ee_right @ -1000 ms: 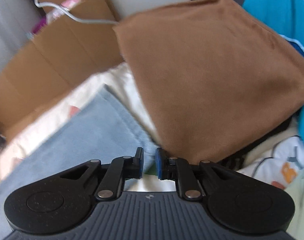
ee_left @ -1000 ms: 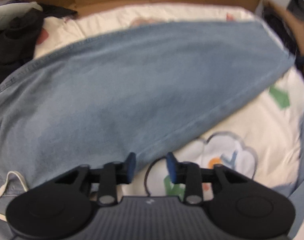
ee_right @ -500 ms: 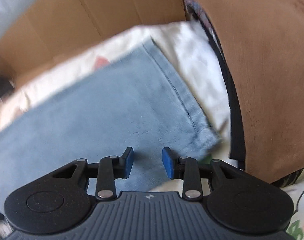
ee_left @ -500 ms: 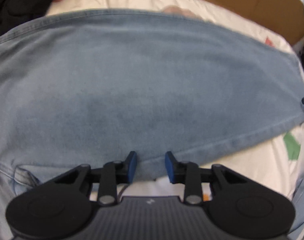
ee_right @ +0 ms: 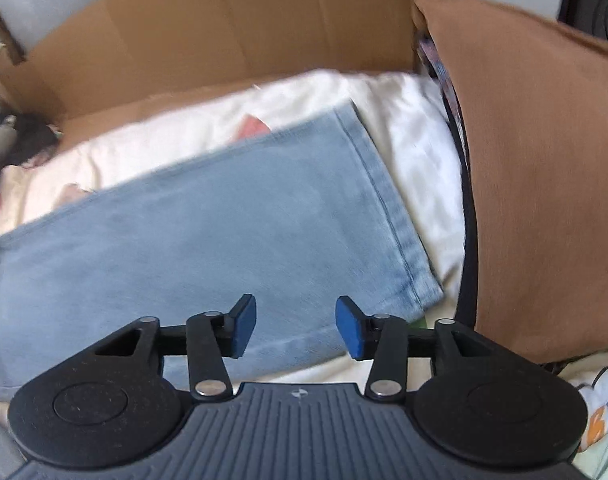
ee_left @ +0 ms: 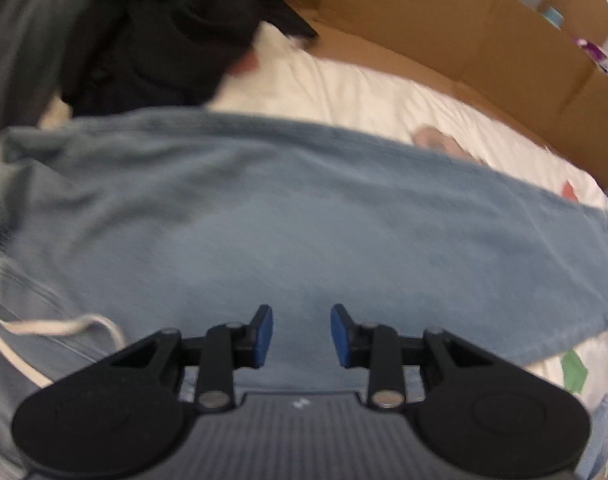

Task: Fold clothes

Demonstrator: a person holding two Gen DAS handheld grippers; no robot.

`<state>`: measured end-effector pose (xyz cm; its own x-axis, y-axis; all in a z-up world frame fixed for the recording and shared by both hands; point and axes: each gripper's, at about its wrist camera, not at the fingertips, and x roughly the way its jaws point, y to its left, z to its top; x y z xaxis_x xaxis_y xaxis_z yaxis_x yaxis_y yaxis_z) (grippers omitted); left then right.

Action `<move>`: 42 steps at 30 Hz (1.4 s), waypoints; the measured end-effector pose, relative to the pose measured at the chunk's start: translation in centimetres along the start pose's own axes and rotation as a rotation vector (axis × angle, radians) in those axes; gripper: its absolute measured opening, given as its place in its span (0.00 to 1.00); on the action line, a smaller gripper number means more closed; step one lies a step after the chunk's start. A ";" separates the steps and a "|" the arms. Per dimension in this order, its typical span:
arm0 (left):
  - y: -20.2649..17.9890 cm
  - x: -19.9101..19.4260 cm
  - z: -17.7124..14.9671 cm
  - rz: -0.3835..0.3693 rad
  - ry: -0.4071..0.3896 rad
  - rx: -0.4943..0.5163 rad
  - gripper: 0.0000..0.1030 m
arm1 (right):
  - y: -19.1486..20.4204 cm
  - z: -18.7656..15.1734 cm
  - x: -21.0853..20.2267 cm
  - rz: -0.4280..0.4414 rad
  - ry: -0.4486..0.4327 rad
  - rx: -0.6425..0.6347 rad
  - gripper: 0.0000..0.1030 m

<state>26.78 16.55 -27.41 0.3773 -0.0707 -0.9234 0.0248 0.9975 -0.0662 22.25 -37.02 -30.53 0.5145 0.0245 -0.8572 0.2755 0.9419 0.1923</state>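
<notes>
Light blue jeans point(ee_left: 296, 224) lie flat across a white printed bedsheet point(ee_left: 368, 92), with a white drawstring point(ee_left: 60, 326) at the waist end on the left. My left gripper point(ee_left: 301, 334) hovers open over the middle of the jeans, nothing between its blue pads. In the right wrist view the jeans' leg point(ee_right: 208, 232) ends in a stitched hem point(ee_right: 388, 216). My right gripper point(ee_right: 296, 326) stands open just above the lower edge of that leg, near the hem, holding nothing.
A brown cushion point(ee_right: 544, 184) leans close on the right of the hem. Cardboard walls point(ee_left: 456, 52) point(ee_right: 224, 36) border the far side of the bed. A heap of dark clothes point(ee_left: 152, 48) lies at the upper left, beyond the waist end.
My right gripper opened wide and swung from the brown cushion to the jeans' hem. My left gripper moved forward over the denim and toward the waist end; the jeans lie flat.
</notes>
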 end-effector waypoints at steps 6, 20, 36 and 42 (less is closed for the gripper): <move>1.6 -2.0 3.1 0.045 -0.061 0.015 0.42 | 1.6 0.8 -3.3 0.035 -0.079 -0.042 0.59; 7.4 1.5 5.5 0.171 -0.156 -0.033 0.33 | 4.7 -3.9 -5.2 0.158 -0.072 -0.061 0.59; 10.3 10.8 7.8 0.245 -0.210 0.007 0.25 | 6.7 -3.9 0.8 0.130 -0.039 -0.129 0.60; 11.6 12.7 9.7 0.251 -0.229 0.009 0.27 | 8.7 -2.4 5.0 0.090 -0.031 -0.262 0.60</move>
<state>40.83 27.22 -36.22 0.5711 0.1781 -0.8013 -0.0873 0.9838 0.1565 25.26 -27.86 -34.27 0.5527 0.1057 -0.8267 0.0098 0.9910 0.1333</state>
